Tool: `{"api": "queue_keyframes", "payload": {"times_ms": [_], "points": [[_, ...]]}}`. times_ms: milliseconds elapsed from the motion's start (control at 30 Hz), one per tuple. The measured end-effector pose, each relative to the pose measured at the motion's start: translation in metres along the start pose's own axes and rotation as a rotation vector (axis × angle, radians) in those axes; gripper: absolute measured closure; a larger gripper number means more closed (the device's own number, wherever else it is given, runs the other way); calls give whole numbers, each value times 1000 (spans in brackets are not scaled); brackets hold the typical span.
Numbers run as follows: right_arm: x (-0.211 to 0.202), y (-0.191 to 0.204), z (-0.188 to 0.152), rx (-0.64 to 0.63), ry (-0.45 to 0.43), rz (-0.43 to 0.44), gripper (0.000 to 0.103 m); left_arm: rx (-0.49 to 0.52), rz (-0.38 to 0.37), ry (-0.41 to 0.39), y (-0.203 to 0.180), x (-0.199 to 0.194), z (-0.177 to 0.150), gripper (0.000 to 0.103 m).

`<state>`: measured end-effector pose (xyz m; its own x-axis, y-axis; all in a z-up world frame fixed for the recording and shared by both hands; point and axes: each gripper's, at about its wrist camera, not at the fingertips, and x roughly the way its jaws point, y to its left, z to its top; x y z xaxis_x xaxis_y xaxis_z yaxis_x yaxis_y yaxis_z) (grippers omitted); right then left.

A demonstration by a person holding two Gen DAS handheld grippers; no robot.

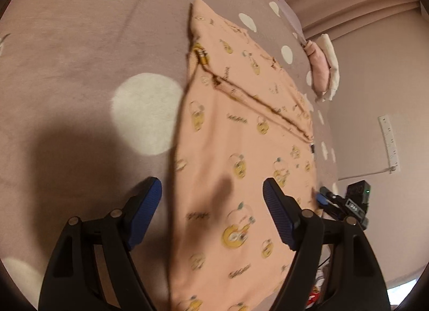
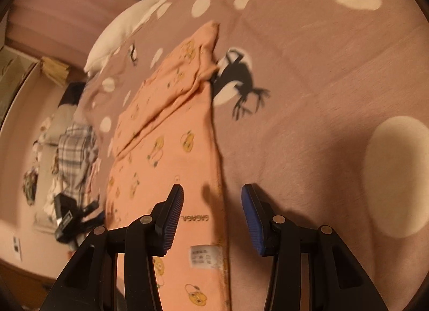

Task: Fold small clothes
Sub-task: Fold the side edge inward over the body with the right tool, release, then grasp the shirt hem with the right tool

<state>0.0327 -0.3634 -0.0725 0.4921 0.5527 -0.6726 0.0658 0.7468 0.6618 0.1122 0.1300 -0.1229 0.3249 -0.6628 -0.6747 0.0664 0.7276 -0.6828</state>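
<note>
A small peach garment point(image 1: 236, 134) with yellow cartoon prints lies flat on the mauve bedspread point(image 1: 80, 69), one part folded over along a diagonal edge. My left gripper point(image 1: 211, 193) is open above its near left edge, holding nothing. In the right wrist view the same garment point(image 2: 166, 134) shows its hem, a white care label point(image 2: 205, 256) and printed brand text. My right gripper point(image 2: 211, 198) is open, straddling the garment's right edge, empty. The other gripper shows at the right in the left wrist view point(image 1: 346, 203) and at the left in the right wrist view point(image 2: 72, 217).
The bedspread point(image 2: 321, 69) has white dots and a black deer print point(image 2: 241, 80). A white goose plush point(image 2: 139, 15) lies at the bed's far edge. Folded pink and white clothes point(image 1: 324, 69) sit near the bed's right edge. A plaid garment point(image 2: 77, 150) and clutter lie beside the bed.
</note>
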Motion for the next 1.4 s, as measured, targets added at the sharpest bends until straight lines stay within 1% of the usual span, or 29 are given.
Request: {"api": "queue_keyframes", "payload": {"times_ms": [133,200,233,267,300,333,433,467,533,633,867,967,1100,1133,1167,1267,1300,1333,1367,1400], "points": [[21,5,13,33,7,76,58,-70,-103,11,1,15,15,26],[29,9,15,37,14,96,58,-84,-118,16,0,20,19,27],[35,13,18,36,19,104,58,-87,-130,20,0,21,20,32],[37,14,18,37,21,109,58,-90,-135,23,1,20,20,40],[39,15,18,37,26,114,58,-90,-140,33,3,19,18,45],[41,17,17,34,30,119,58,-87,-143,48,4,19,15,53],[35,17,6,37,46,143,58,-68,-142,78,8,15,2,63],[34,16,3,36,52,150,58,-63,-138,81,9,14,-2,64],[28,14,-8,24,62,146,58,-62,-133,87,11,10,-11,66],[18,14,-30,13,78,150,58,-77,-159,100,14,3,-27,66],[7,12,-68,22,139,201,58,-75,-202,136,10,-6,-68,66],[7,16,-79,18,150,217,58,-84,-218,131,8,-5,-76,66],[12,20,-80,17,145,223,58,-101,-217,136,9,0,-71,67],[14,20,-78,22,145,227,58,-104,-213,134,9,1,-70,71],[16,21,-77,26,142,232,58,-108,-202,133,9,3,-68,77],[19,23,-75,21,127,227,59,-119,-181,119,10,2,-71,83],[17,23,-79,13,121,219,61,-120,-178,116,11,0,-73,85],[16,24,-81,1,113,210,62,-126,-173,117,13,-2,-76,89],[14,23,-83,-2,109,203,65,-133,-164,121,15,-3,-79,94],[12,22,-86,0,106,196,71,-142,-159,120,17,-4,-81,96]]}}
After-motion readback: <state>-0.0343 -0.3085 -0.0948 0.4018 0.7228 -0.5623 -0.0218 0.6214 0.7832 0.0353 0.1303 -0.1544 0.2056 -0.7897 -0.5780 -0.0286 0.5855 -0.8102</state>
